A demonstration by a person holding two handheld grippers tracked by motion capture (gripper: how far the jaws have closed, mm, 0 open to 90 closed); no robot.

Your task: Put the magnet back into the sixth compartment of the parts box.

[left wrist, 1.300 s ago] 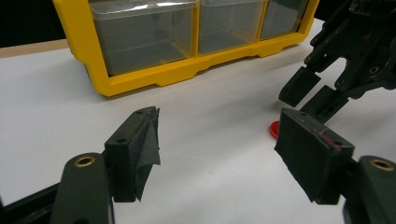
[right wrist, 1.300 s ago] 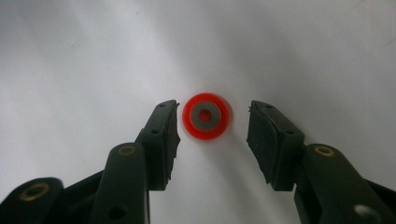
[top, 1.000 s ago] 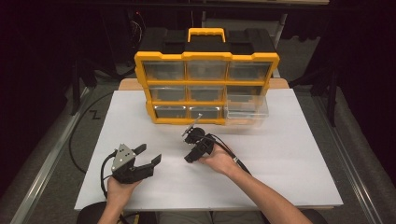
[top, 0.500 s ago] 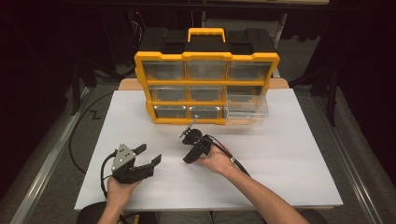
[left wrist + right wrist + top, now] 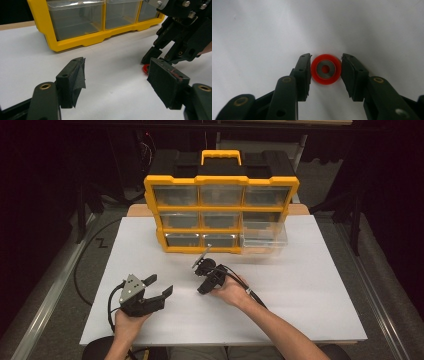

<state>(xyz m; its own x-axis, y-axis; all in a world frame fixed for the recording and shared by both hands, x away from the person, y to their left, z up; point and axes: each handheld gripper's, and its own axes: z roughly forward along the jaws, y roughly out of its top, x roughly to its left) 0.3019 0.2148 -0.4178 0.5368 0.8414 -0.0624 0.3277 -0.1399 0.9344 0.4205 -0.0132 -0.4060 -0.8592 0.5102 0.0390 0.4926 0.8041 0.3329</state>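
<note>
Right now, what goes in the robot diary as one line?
right gripper: jaws around red ring, on white table | left gripper: open, empty | organizer: one drawer out

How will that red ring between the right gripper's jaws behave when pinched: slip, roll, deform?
The red ring lies flat on the white sheet, so it probably won't roll unless tipped on edge. Its round rim gives the flat pads of the right gripper little contact, so it may squirt out. The grey centre looks like metal, so likely stiff.
</note>
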